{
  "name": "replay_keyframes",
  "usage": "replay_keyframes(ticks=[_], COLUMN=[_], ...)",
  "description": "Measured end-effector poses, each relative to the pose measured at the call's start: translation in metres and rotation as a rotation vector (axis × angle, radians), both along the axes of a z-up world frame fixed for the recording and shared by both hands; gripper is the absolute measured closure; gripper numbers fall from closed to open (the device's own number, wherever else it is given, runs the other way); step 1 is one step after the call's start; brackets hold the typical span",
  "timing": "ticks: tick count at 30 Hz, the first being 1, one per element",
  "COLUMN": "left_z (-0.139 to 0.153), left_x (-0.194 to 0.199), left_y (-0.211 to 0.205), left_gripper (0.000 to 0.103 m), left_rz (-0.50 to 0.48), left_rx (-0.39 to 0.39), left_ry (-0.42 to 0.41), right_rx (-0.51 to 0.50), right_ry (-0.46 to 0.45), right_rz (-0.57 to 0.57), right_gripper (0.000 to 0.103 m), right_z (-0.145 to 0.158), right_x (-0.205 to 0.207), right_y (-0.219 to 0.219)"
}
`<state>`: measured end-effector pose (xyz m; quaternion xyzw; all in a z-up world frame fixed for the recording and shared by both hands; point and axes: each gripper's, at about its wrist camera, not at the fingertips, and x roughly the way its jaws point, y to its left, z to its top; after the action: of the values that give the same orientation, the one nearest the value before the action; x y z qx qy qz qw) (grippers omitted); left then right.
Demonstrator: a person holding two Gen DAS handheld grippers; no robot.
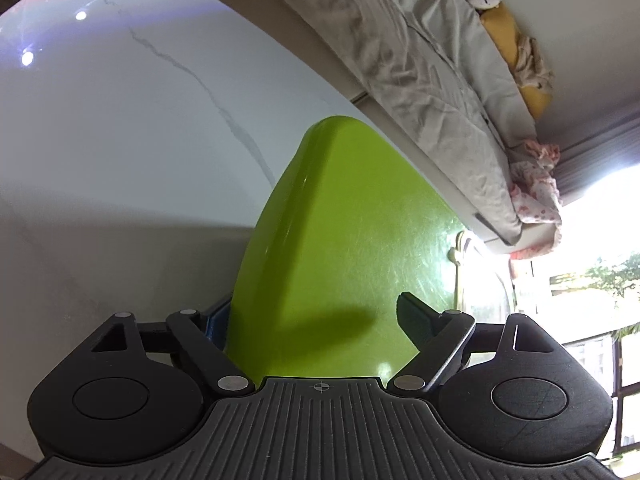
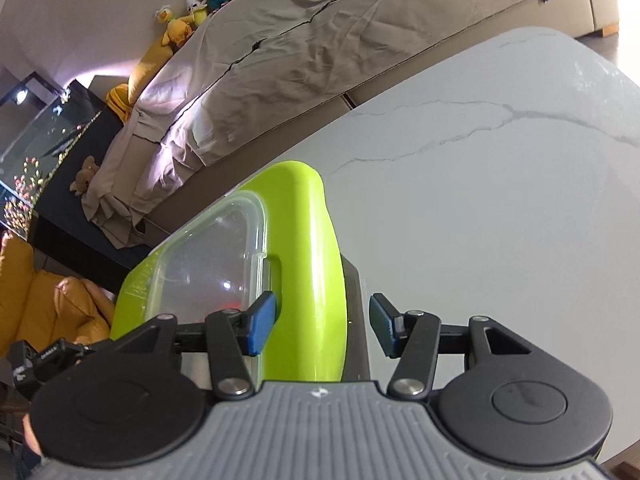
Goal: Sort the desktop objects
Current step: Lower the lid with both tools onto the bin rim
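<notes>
A lime-green tray point(image 1: 352, 240) lies on the white marble table point(image 1: 120, 140). My left gripper point(image 1: 312, 320) straddles the tray's near rim with its jaws apart; the left pad is mostly hidden behind the rim. In the right wrist view the same green tray point(image 2: 316, 264) holds a clear plastic lidded box point(image 2: 208, 264). My right gripper point(image 2: 322, 328) is open, its blue pads point(image 2: 260, 328) on either side of the tray's raised rim, not pressing it.
A sofa with a rumpled beige cover point(image 2: 320, 40) runs behind the table, with stuffed toys point(image 2: 192, 4) on it. A yellow cushion point(image 2: 48, 312) and a dark cabinet point(image 2: 60, 136) stand at the left. A bright window point(image 1: 592, 260) is at the right.
</notes>
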<state>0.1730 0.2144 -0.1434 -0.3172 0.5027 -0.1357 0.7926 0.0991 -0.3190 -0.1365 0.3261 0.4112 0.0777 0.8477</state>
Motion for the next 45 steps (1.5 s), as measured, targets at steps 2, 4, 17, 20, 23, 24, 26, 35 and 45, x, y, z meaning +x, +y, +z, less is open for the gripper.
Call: replay_keyframes(ticks=[2, 4, 17, 20, 23, 24, 26, 35, 45], left_z=[0.0, 0.0, 0.006, 0.006, 0.005, 0.005, 0.004, -0.009, 0.001], left_x=[0.002, 0.006, 0.035, 0.046, 0.052, 0.052, 0.052, 0.025, 0.028], left_y=[-0.004, -0.005, -0.016, -0.021, -0.023, -0.023, -0.021, 0.009, -0.014], left_gripper=[0.012, 0.011, 0.007, 0.007, 0.007, 0.007, 0.008, 0.008, 0.009], left_rz=[-0.001, -0.001, -0.013, -0.011, -0.013, -0.014, -0.018, 0.014, -0.006], left_rx=[0.013, 0.015, 0.056, 0.063, 0.061, 0.059, 0.047, -0.141, 0.003], left_ry=[-0.005, -0.008, -0.058, -0.065, -0.067, -0.065, -0.062, 0.027, -0.002], right_rx=[0.07, 0.095, 0.11, 0.106, 0.101, 0.098, 0.09, 0.08, 0.079], right_ry=[0.008, 0.009, 0.004, -0.001, -0.004, -0.005, -0.01, -0.015, -0.013], right_rz=[-0.014, -0.018, -0.021, -0.029, -0.035, -0.034, -0.028, -0.037, -0.035], right_gripper=[0.058, 0.06, 0.06, 0.059, 0.059, 0.059, 0.058, 0.043, 0.054], right_z=[-0.006, -0.007, -0.011, -0.011, -0.011, -0.01, -0.009, -0.007, -0.005], right_x=[0.006, 0.011, 0.047, 0.056, 0.063, 0.064, 0.063, 0.022, 0.013], right_y=[-0.005, -0.008, -0.017, -0.018, -0.02, -0.02, -0.019, -0.017, -0.002])
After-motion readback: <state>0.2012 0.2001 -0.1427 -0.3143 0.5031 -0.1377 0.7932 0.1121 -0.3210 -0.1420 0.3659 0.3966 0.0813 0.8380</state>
